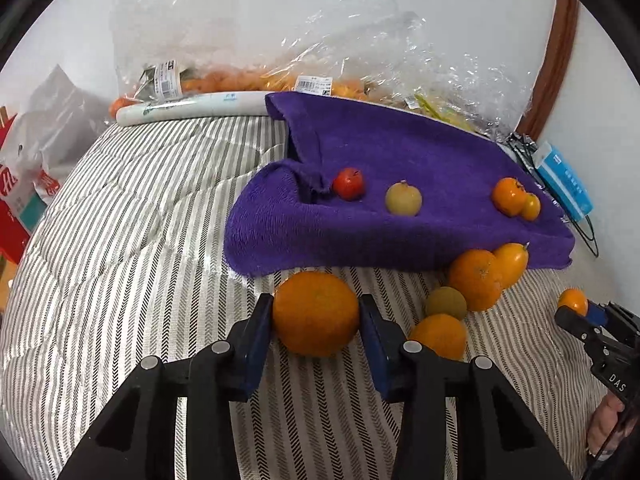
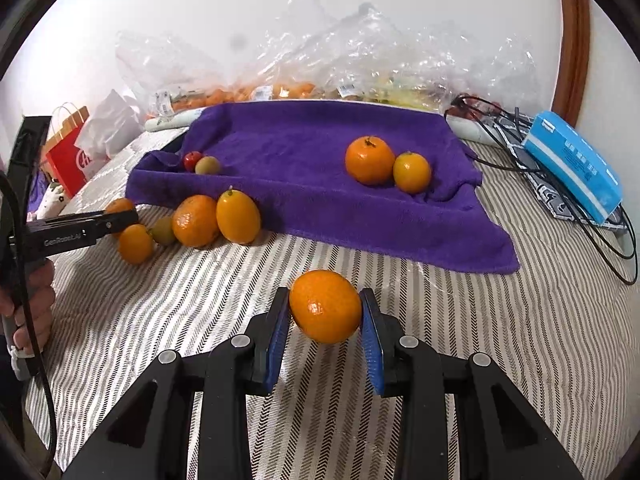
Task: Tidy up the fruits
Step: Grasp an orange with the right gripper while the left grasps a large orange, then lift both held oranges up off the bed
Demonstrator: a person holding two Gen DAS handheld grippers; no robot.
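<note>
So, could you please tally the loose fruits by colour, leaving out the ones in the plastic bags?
Orange fruits: 7, one in the left gripper, one in the right gripper
Greenish fruits: 2
Red fruit: 1
Total: 10

red paper bag (image 2: 66, 152), blue tissue pack (image 2: 572, 168), cables (image 2: 500, 128)

Bright, even indoor light; soft shadows; strong fisheye edges.

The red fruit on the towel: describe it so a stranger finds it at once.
Start at the purple towel draped over the striped bedding. Go to its bunched left corner, where two small fruits sit together. The red fruit is the only red one; its neighbour is yellow-green.
</note>
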